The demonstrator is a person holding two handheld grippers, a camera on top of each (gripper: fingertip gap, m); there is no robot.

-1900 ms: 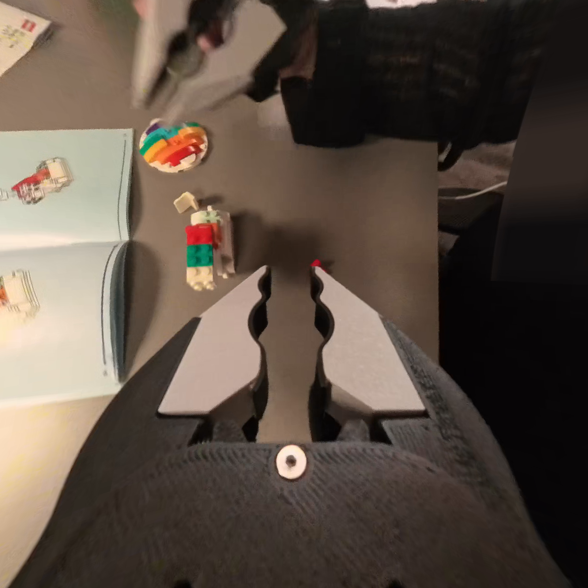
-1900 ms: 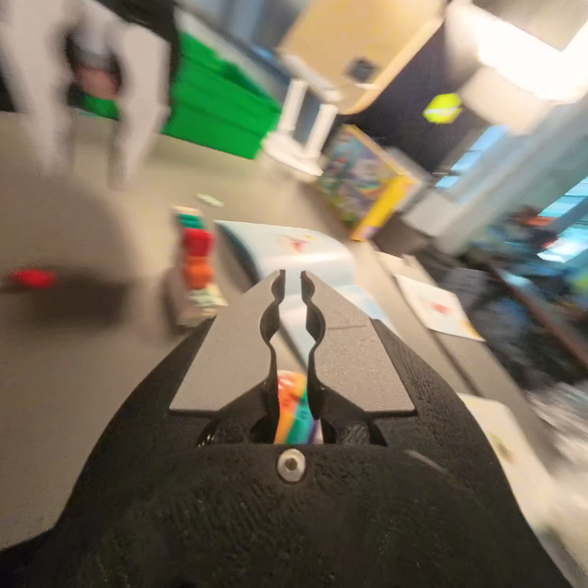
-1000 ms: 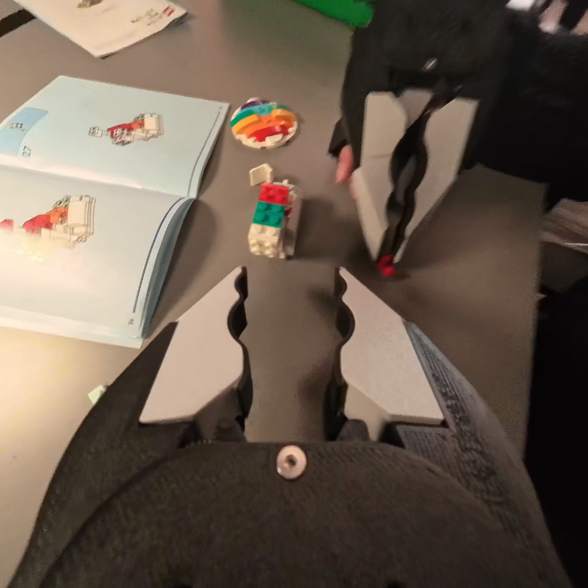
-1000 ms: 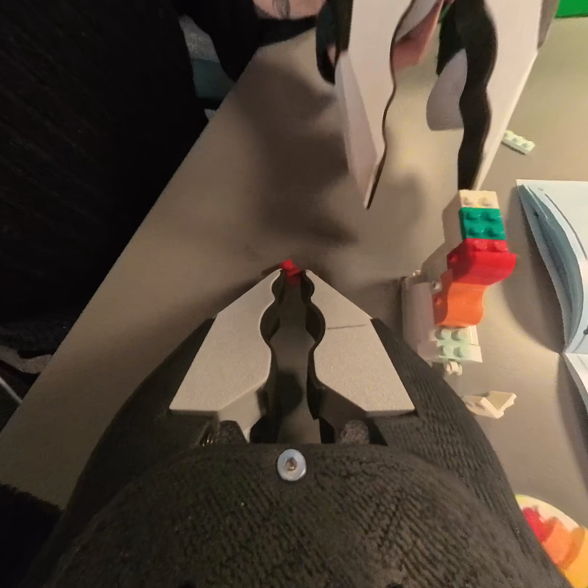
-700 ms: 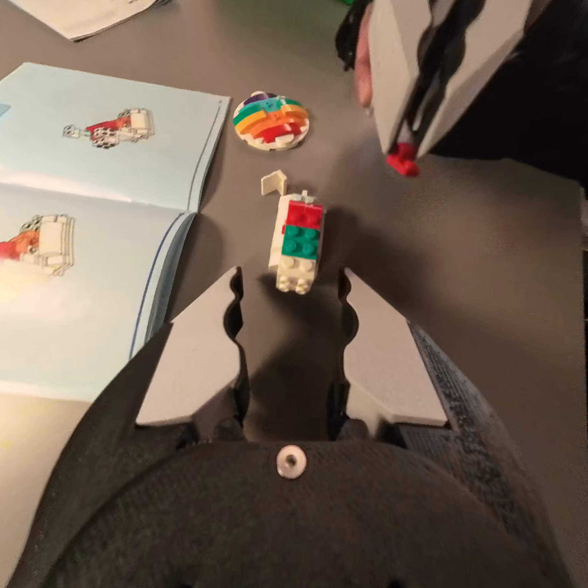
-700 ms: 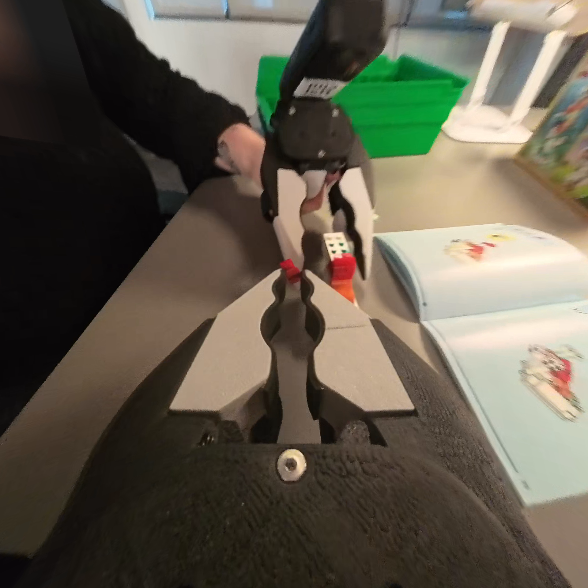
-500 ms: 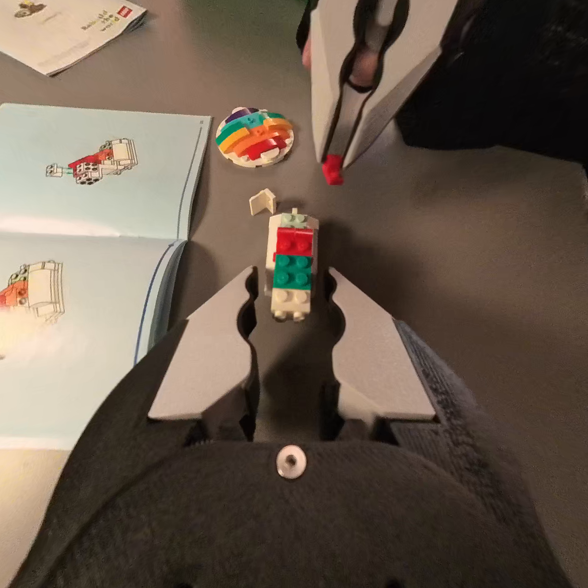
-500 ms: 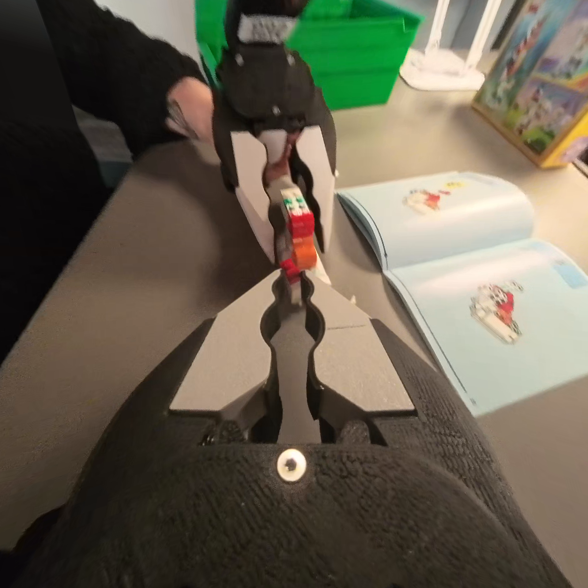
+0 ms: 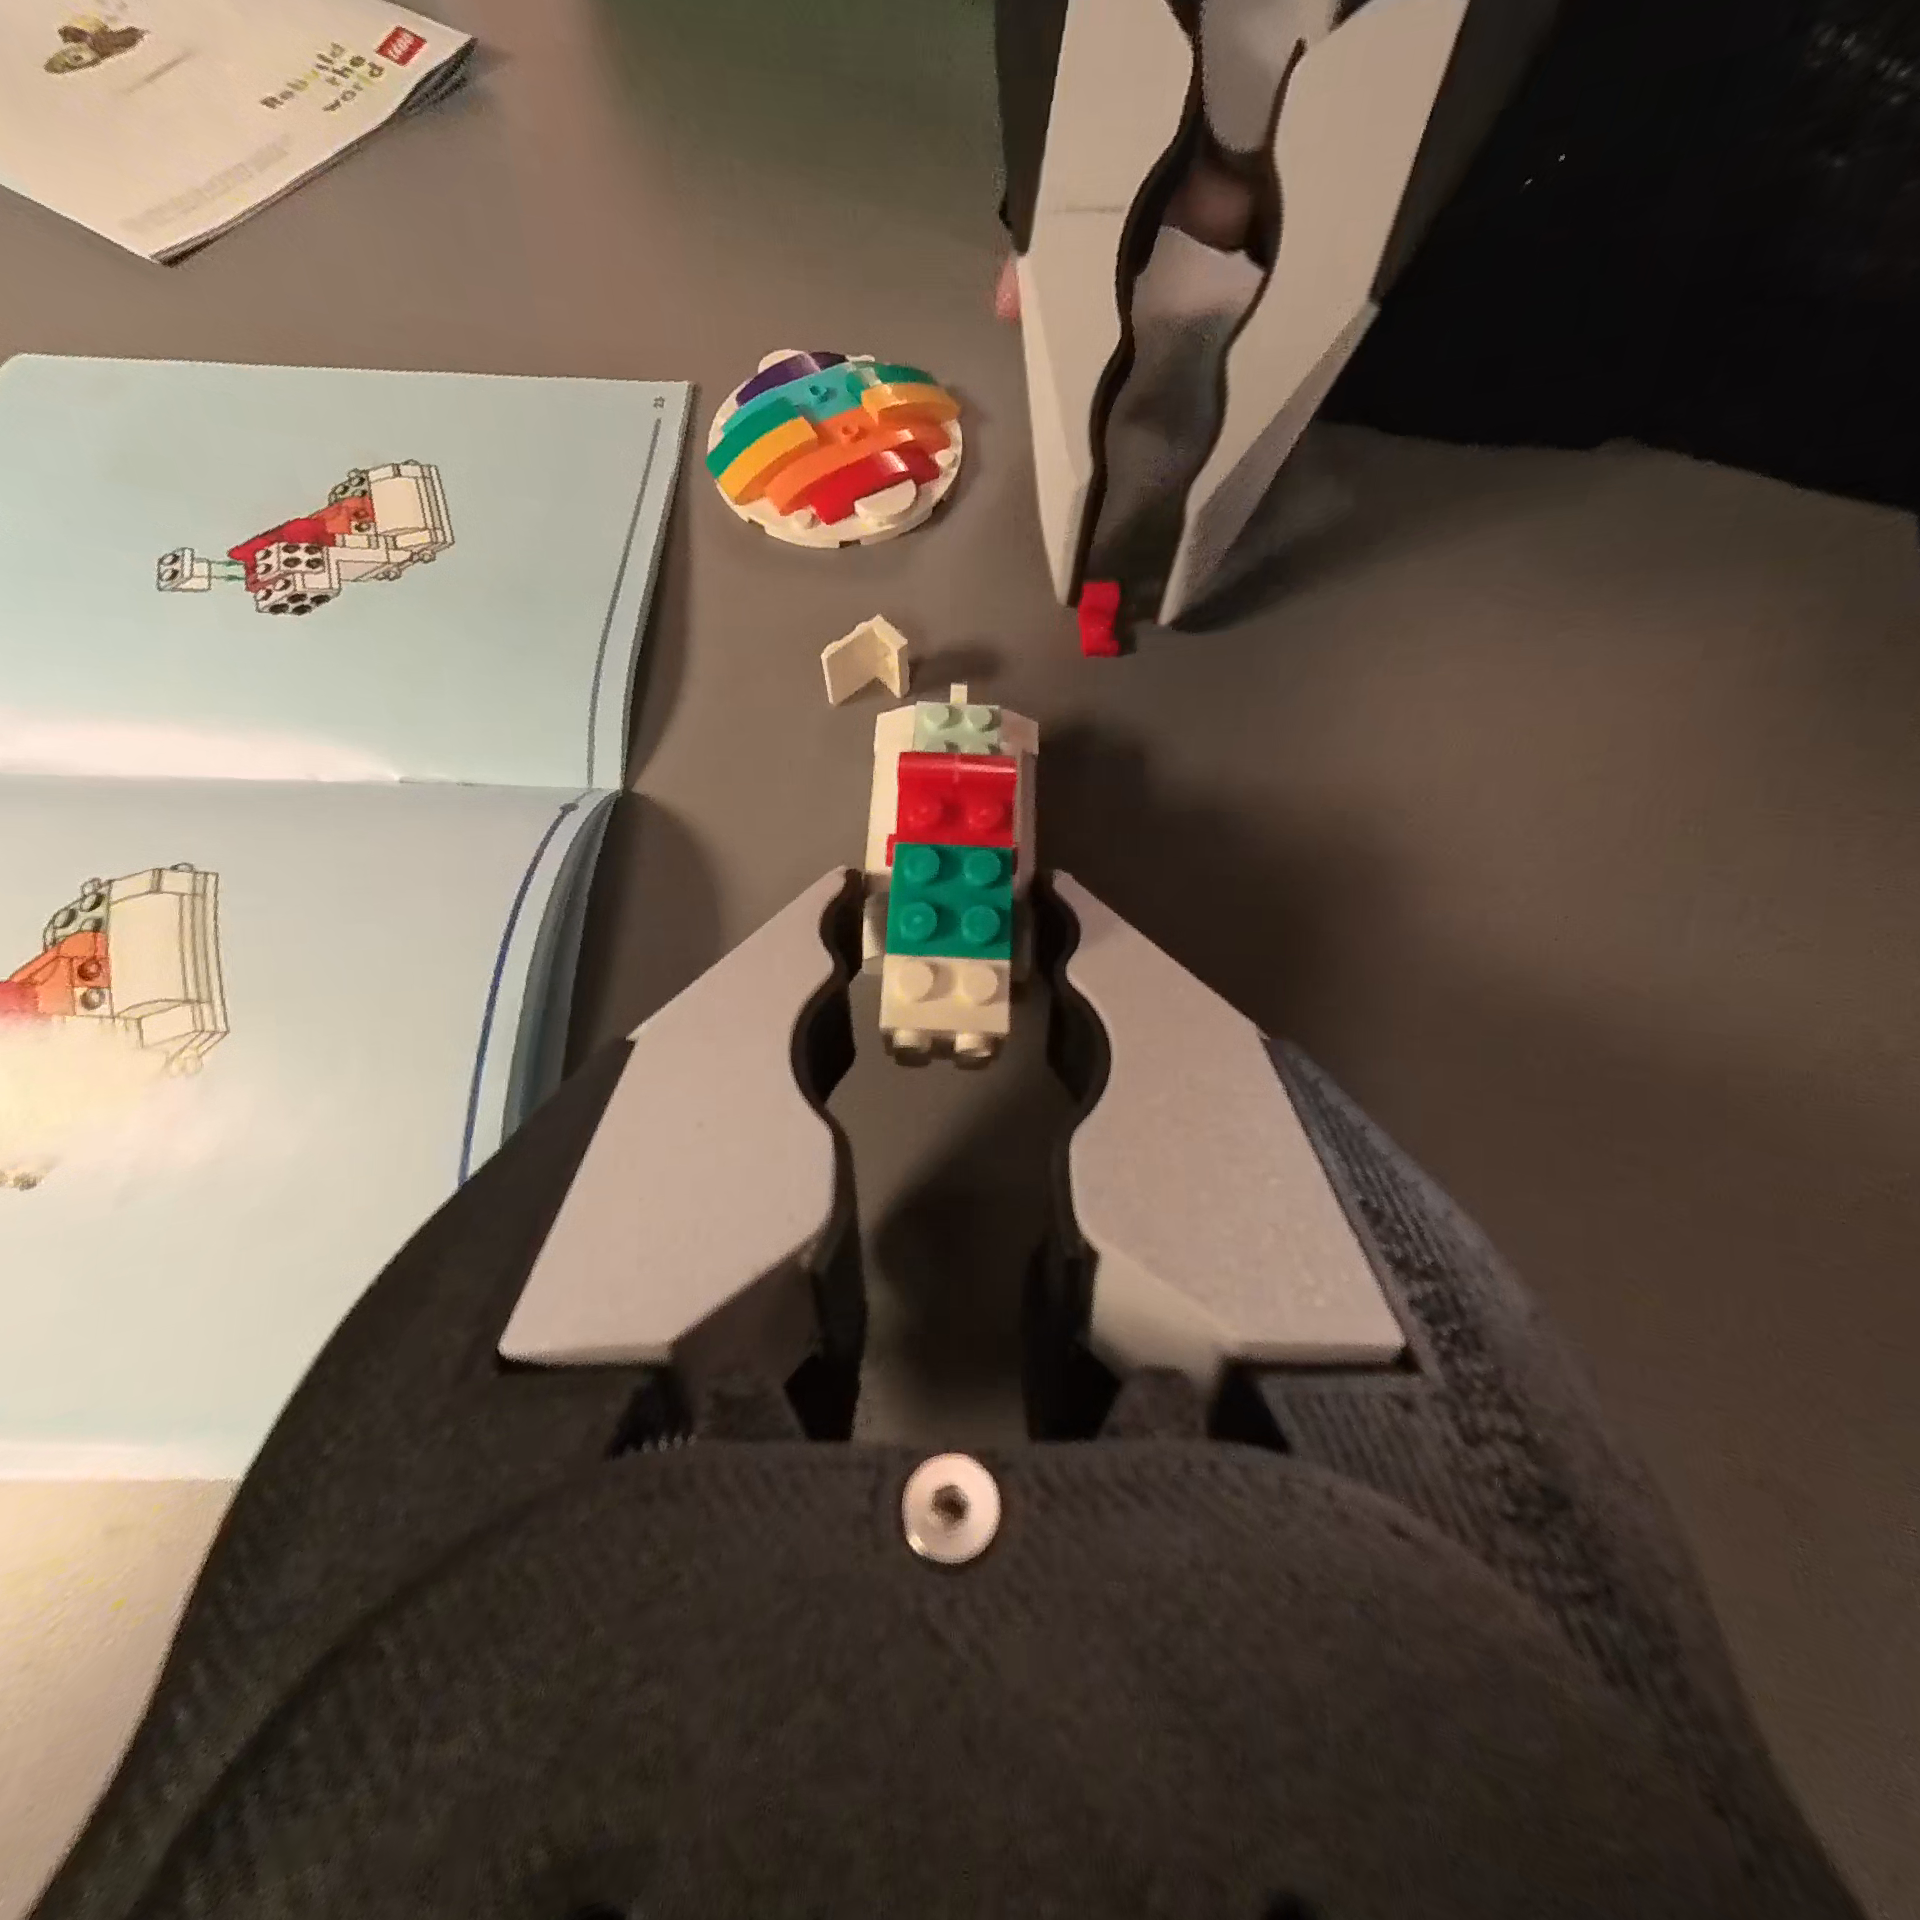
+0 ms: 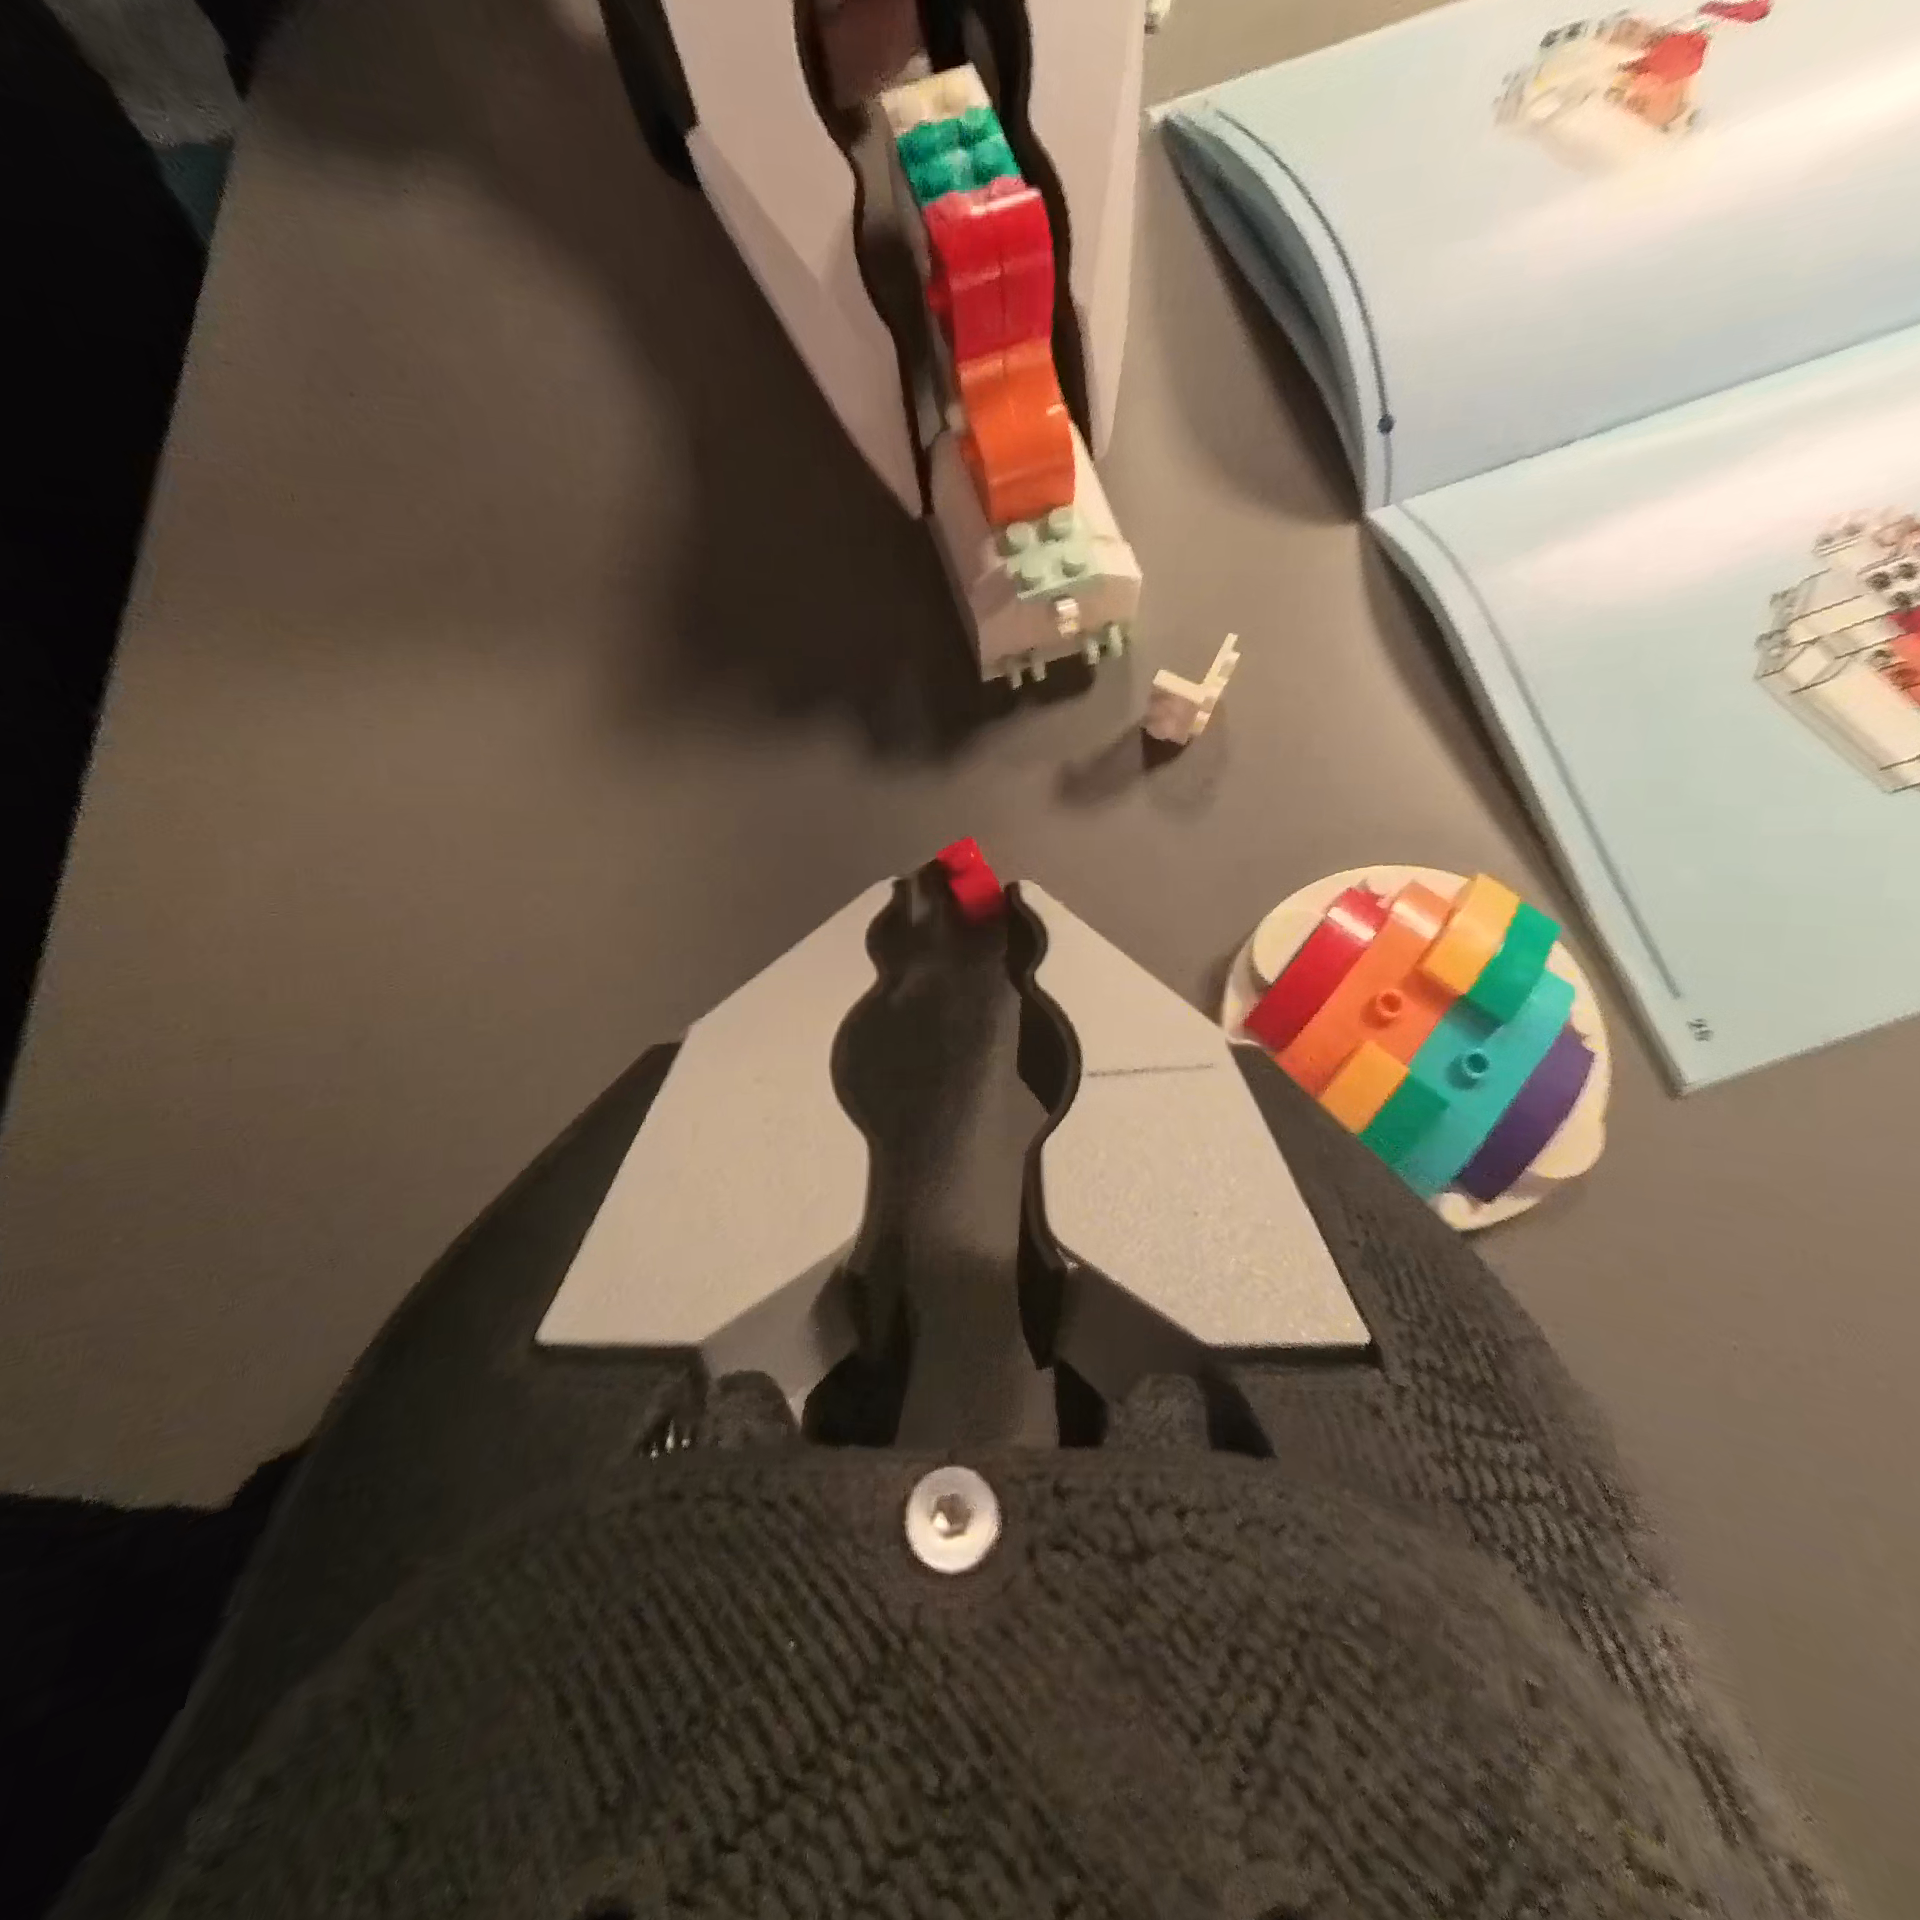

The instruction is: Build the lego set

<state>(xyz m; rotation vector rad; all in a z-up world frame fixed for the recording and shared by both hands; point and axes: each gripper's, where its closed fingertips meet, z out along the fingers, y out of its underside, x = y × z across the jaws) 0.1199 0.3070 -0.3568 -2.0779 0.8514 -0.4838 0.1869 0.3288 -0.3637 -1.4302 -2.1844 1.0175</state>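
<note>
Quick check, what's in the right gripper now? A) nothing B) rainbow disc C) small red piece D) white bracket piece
C: the right gripper is shut on a small red piece at its fingertips, while the white bracket piece and the rainbow disc lie on the table.

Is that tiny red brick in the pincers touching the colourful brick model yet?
Apart. In the right wrist view, bare grey table separates the red brick, pinched in the right gripper, from the model.
</note>
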